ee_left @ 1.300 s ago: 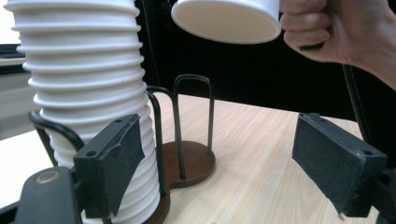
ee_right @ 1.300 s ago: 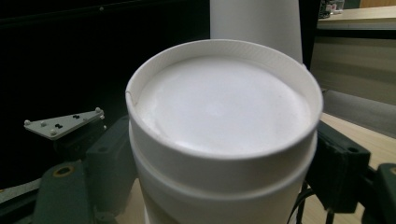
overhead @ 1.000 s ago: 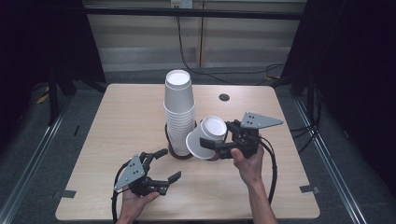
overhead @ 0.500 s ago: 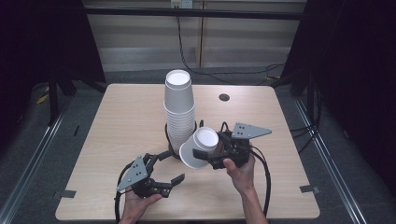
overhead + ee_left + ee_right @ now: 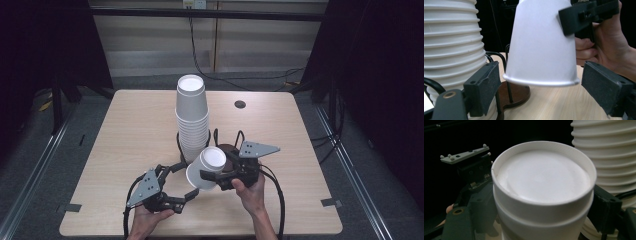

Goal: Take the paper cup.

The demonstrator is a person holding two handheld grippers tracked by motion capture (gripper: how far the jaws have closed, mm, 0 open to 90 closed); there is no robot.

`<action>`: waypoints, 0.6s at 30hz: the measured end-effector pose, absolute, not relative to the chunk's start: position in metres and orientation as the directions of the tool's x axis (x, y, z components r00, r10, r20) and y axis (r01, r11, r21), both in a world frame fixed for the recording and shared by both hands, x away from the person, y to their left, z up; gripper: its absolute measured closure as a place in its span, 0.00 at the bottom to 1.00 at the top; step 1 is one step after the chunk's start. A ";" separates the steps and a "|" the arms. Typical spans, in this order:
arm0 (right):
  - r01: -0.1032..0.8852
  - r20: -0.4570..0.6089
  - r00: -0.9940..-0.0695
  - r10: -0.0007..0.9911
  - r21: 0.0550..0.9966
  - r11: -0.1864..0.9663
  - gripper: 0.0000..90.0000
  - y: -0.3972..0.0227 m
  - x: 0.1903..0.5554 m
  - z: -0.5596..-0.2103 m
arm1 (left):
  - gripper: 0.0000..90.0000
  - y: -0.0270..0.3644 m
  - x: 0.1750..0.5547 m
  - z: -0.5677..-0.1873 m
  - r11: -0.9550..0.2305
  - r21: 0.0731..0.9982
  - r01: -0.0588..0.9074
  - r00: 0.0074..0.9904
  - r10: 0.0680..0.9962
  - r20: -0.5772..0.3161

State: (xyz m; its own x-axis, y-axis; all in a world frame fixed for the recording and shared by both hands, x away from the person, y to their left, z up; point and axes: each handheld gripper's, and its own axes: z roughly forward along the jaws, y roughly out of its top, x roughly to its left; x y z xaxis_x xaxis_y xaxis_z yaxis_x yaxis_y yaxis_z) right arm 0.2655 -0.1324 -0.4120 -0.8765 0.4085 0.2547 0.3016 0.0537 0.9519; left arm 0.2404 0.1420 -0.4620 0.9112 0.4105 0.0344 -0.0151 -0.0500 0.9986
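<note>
White paper is what everything is made of here. Left of the tall cup stack (image 5: 192, 117), the left gripper (image 5: 186, 198) is held low over the table (image 5: 125, 130), its jaws partly open with nothing pinched. Just in front of the stack, one upside-down cup (image 5: 206, 168) (bottom up, tilted) is squeezed by the right gripper (image 5: 209, 176).

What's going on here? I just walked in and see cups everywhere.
A person works two hand-held grippers at a table. The right gripper clamps one upside-down paper cup and holds it just above the tabletop, beside a tall stack of cups in a wire holder. The left gripper lies low next to it, jaws open towards the cup's rim without touching it.
</note>
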 end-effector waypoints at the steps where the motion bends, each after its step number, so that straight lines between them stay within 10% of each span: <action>1: 0.302 0.252 -0.876 0.411 0.952 0.060 0.23 -0.132 0.265 -0.413 | 0.17 0.141 0.240 -0.463 -0.054 0.999 -0.008 0.911 0.412 0.029; 18: 0.334 0.290 -0.882 0.373 0.940 0.060 0.23 -0.124 0.265 -0.429 | 0.13 0.130 0.241 -0.474 -0.070 0.997 0.022 0.922 0.388 0.007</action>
